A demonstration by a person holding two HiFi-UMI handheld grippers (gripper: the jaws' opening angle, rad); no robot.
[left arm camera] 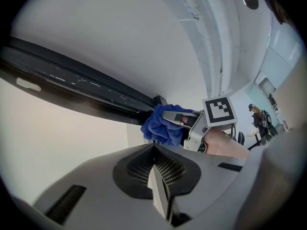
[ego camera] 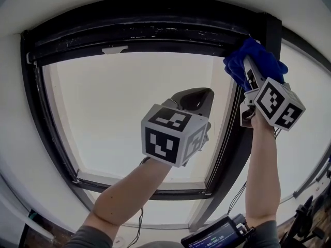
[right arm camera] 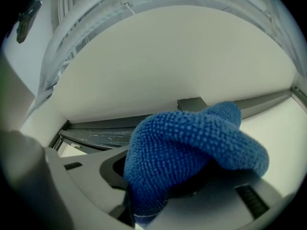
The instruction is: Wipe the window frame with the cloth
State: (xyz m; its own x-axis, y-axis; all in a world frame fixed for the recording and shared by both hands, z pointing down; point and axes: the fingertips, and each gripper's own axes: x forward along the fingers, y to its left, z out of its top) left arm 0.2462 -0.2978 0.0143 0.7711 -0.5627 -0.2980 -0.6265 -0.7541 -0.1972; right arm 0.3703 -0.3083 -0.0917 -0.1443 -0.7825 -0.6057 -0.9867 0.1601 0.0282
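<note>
The head camera looks up at the window frame [ego camera: 150,27] from below. The left gripper [left arm camera: 154,148] camera faces sideways along its top, farther off. The right gripper [ego camera: 248,66] camera sits close under the corner. All three share the cloth [ego camera: 258,61] and that corner.

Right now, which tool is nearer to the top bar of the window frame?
The right. The right tool, shut on the cloth, is at the top right corner of the window frame. The left tool, shut and empty, is lower, in front of the pane.
</note>
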